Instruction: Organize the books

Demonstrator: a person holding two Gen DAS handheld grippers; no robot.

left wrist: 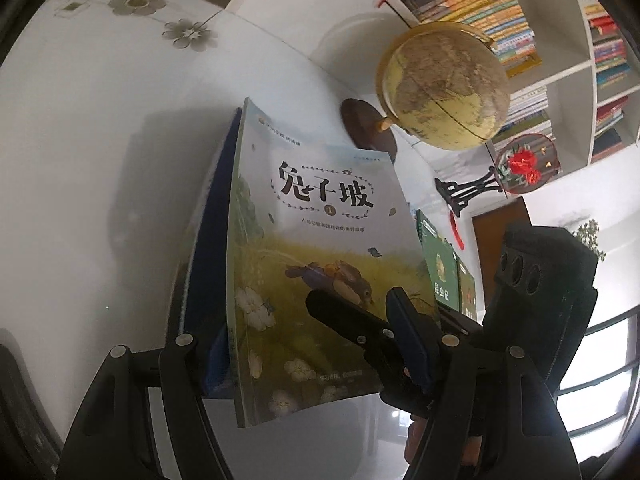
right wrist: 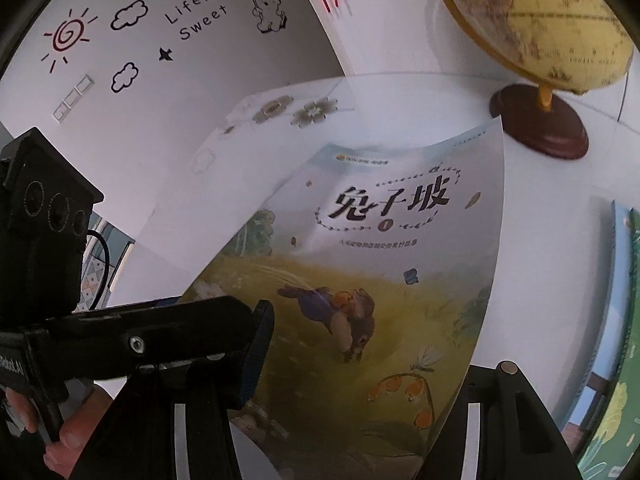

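A picture book with a rabbit on its cover (left wrist: 320, 248) (right wrist: 380, 280) stands upright over the white table (left wrist: 92, 184), front cover bowed. A dark blue book (left wrist: 208, 248) is pressed against its back. My left gripper (left wrist: 296, 340) is shut on this pair of books, with its fingers either side of the lower part. My right gripper (right wrist: 380, 364) is shut on the rabbit book's lower edge. One of its fingers (left wrist: 344, 320) lies across the cover in the left wrist view. The left gripper's finger (right wrist: 160, 332) shows beside the book in the right wrist view.
A yellow globe (left wrist: 444, 84) (right wrist: 536, 20) on a brown base (right wrist: 540, 120) stands close behind the books. Green books (left wrist: 440, 276) (right wrist: 616, 420) stand to the right. A round fan ornament (left wrist: 526, 164) and full bookshelves (left wrist: 572, 64) line the back. A hand (right wrist: 76, 432) grips the left tool.
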